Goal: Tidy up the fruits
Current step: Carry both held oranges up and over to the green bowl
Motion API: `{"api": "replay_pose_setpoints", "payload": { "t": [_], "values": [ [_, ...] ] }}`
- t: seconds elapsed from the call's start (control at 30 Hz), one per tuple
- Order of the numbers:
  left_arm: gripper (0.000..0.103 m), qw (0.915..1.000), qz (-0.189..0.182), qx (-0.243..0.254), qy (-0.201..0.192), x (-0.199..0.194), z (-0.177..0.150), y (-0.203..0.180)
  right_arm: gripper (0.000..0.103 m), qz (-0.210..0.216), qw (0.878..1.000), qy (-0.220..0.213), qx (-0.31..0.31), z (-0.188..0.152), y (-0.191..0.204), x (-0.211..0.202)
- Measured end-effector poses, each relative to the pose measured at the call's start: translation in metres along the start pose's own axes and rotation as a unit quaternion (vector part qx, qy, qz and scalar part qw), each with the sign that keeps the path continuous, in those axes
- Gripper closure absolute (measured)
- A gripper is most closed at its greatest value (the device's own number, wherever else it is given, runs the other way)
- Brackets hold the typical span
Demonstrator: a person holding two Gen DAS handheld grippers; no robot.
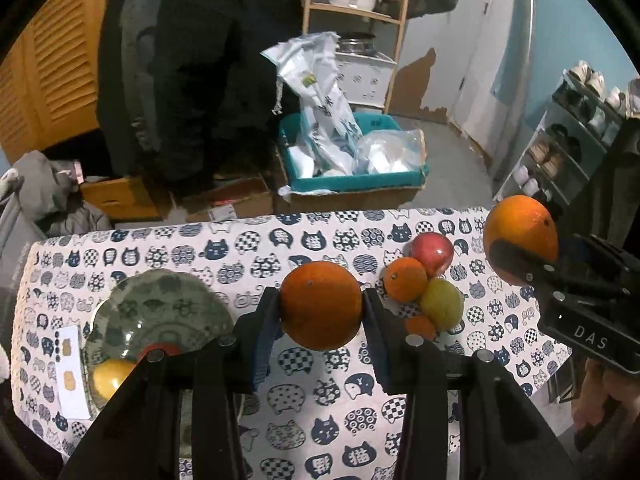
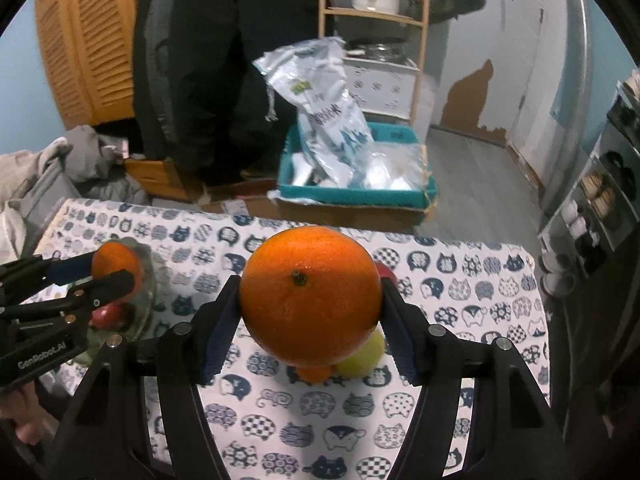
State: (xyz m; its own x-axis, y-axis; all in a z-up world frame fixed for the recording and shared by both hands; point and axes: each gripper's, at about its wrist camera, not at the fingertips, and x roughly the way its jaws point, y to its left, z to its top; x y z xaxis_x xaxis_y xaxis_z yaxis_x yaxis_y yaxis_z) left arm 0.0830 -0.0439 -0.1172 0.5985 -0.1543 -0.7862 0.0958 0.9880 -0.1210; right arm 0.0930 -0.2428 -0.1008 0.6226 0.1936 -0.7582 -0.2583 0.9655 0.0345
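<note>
My left gripper point(image 1: 321, 312) is shut on an orange point(image 1: 321, 310) and holds it above the cat-print tablecloth, right of a green patterned plate point(image 1: 160, 308). The plate holds a yellow fruit point(image 1: 110, 378) and a red fruit point(image 1: 160, 350). My right gripper point(image 2: 311, 300) is shut on a bigger orange point(image 2: 311, 298), lifted above a fruit pile. The pile has a red apple point(image 1: 433, 253), a small orange point(image 1: 406, 279), a yellow-green fruit point(image 1: 442, 303) and a small tangerine point(image 1: 421, 327). The right gripper with its orange point(image 1: 520, 240) shows at the right in the left wrist view.
The table point(image 1: 320, 412) is covered with a white cloth with navy cat prints. A white card point(image 1: 72, 372) lies left of the plate. Beyond the far edge stand a teal box of bags point(image 1: 352, 156), cardboard boxes, a wooden shelf and a shoe rack point(image 1: 568, 148).
</note>
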Motion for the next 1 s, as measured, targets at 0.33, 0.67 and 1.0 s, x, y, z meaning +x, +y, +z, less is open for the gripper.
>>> {"api": "replay_pose_setpoints", "payload": {
  "t": [0.33, 0.67, 1.0],
  "values": [
    [0.061, 0.9994, 0.016, -0.021, -0.021, -0.03, -0.007, 0.036, 0.037, 0.029, 0.999, -0.015, -0.031, 0.013, 0.045, -0.011],
    [0.061, 0.9978, 0.038, -0.046, -0.028, -0.049, -0.018, 0.078, 0.037, 0.058, 0.997, -0.012, -0.054, 0.024, 0.091, -0.004],
    [0.061, 0.9944, 0.063, -0.083, -0.02, -0.053, -0.035, 0.126, 0.037, 0.097, 0.993, 0.005, -0.07, 0.033, 0.141, 0.013]
  ]
}}
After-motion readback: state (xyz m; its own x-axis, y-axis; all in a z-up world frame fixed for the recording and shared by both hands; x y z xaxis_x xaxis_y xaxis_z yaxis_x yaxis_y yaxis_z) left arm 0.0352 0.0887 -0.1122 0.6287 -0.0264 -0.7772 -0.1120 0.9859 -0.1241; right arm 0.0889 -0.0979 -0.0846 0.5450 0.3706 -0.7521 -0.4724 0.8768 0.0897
